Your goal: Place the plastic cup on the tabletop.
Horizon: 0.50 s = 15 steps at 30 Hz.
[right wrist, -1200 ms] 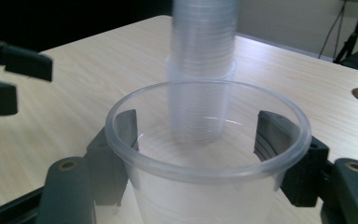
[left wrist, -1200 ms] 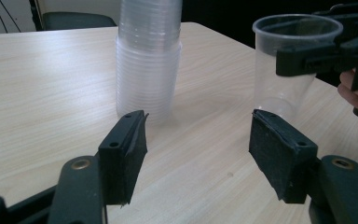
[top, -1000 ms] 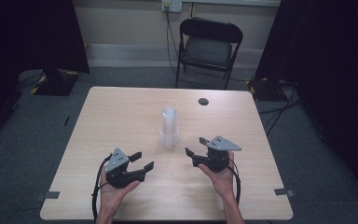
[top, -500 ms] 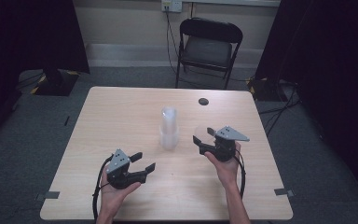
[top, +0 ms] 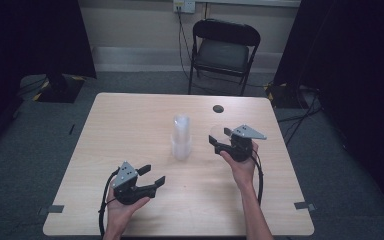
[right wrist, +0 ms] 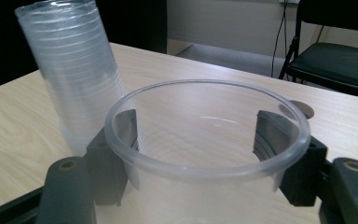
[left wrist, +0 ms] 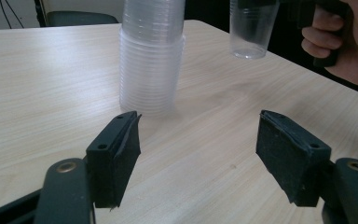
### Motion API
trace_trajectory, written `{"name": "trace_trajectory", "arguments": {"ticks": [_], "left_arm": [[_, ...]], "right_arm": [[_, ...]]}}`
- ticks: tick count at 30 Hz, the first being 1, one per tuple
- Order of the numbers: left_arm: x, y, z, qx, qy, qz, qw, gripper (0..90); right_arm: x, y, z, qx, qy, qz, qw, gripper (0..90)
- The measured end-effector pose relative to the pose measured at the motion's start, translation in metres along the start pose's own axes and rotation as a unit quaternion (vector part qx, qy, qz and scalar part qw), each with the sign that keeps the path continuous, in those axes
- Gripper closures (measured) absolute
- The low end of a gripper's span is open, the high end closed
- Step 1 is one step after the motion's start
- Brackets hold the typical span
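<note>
A single clear plastic cup [right wrist: 205, 154] was held in the right gripper [top: 226, 140], its two black jaws pressed against opposite sides of the cup wall just under the rim, so that the cup was seated upright between them with its mouth open to the right gripper view's camera. In the high view this gripper was seen at about 3 o'clock from the stack of cups [top: 181, 137], near it but apart from it, and in the left gripper view the held cup [left wrist: 251, 28] was seen raised clear of the table [top: 130, 125]. The stack itself stood upright near the middle of the table, touched by neither gripper (in the right gripper view it appeared just beyond the held cup, at about 10 o'clock). The left gripper [top: 149, 176] was held low near the front edge of the table, at about 7 o'clock from the stack and well apart from it; its jaws were spread wide, had just been opening, and nothing was seen between them but bare tabletop, the stack standing ahead at about 12 o'clock in its own view. A small dark round thing [top: 218, 108] lay at the far side of the table, and a black folding chair [top: 224, 50] stood beyond it.
</note>
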State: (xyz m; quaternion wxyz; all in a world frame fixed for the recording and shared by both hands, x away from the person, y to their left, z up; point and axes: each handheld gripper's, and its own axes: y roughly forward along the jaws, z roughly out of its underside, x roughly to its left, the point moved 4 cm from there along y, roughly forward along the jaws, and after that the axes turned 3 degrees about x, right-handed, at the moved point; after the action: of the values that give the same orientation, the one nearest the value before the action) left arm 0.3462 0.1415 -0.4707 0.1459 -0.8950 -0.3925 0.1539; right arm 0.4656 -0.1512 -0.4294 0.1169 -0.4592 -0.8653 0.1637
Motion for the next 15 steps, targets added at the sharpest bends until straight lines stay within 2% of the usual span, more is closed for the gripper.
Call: {"name": "trace_trajectory", "arguments": {"ticks": [5, 8, 12, 15], "left_arm": [[0.000, -0.001, 0.002, 0.003, -0.003, 0.001, 1.0000, 30.3], [0.000, -0.001, 0.001, -0.004, -0.001, 0.003, 1.0000, 30.3], [-0.004, -0.002, 0.003, 0.000, 0.006, 0.007, 1.0000, 31.0], [-0.002, -0.005, 0.003, -0.016, 0.007, 0.010, 0.9998, 31.4]], "right_arm": [[-0.005, 0.010, -0.004, 0.005, -0.001, 0.007, 1.0000, 30.5], [-0.011, 0.018, -0.002, 0.011, 0.009, 0.014, 0.9998, 30.6], [-0.019, 0.030, 0.000, 0.018, 0.017, 0.023, 0.9994, 30.7], [-0.023, 0.037, 0.001, 0.019, 0.027, 0.026, 0.9991, 30.7]]}}
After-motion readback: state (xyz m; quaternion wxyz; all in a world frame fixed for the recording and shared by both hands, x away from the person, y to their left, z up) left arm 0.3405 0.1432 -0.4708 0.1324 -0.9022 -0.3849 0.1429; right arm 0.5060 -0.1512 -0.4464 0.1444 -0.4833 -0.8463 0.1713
